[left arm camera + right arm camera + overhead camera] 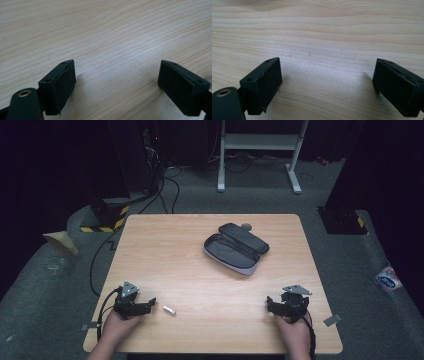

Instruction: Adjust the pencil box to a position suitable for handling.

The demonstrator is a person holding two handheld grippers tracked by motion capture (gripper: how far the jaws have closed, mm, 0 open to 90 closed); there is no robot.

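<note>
An open black zip case [236,248] with a pale rim lies on the wooden table [165,255], right of centre. A small silvery piece [169,310] rests near the front left. My left gripper [149,303] sits low on the table just left of that piece, pointing right, open; between its pads [116,72] there is bare wood, and a grey sliver [209,78] shows at the right edge. My right gripper [270,305] rests near the front right, pointing left, open, with bare wood between its pads [328,72].
A small grey disc [246,226] lies just behind the case. Beyond the table stand a white metal frame [260,150], dark equipment with cables [150,175] and a yellow-black striped base [107,220]. Grey tape tabs [332,320] stick out at the table's front corners.
</note>
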